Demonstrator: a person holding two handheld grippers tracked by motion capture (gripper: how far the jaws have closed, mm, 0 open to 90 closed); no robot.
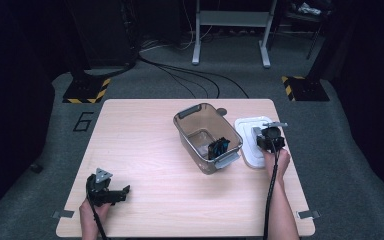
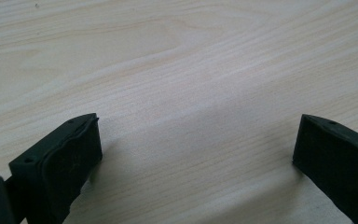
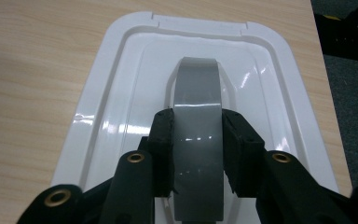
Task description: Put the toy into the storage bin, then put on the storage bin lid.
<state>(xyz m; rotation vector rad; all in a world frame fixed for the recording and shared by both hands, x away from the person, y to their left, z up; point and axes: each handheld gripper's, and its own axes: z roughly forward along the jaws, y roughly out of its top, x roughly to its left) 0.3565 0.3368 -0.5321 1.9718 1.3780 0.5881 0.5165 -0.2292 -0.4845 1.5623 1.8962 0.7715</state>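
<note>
Lid point(image 3: 121, 93) flat on table | grey handle point(image 3: 198, 135) pinched between right gripper point(image 3: 198, 149) pads | left gripper point(image 2: 196, 154) spread wide, holding nothing

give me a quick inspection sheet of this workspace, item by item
surface: light wooden table, bare in front of the left gripper.
job's things: white plastic lid lying flat on the table's right side, its grey handle between the right gripper's jaws; clear plastic bin with grey latches beside it, open, a small black and blue object inside.
clutter: nothing seen.
grippers: left gripper open over bare wood; right gripper with pads pressed on the lid's handle.
cables: a black cable runs along the right forearm; more black cables on the floor beyond the table.
surroundings: grey carpet, yellow and black striped stand bases, metal frame legs.
</note>
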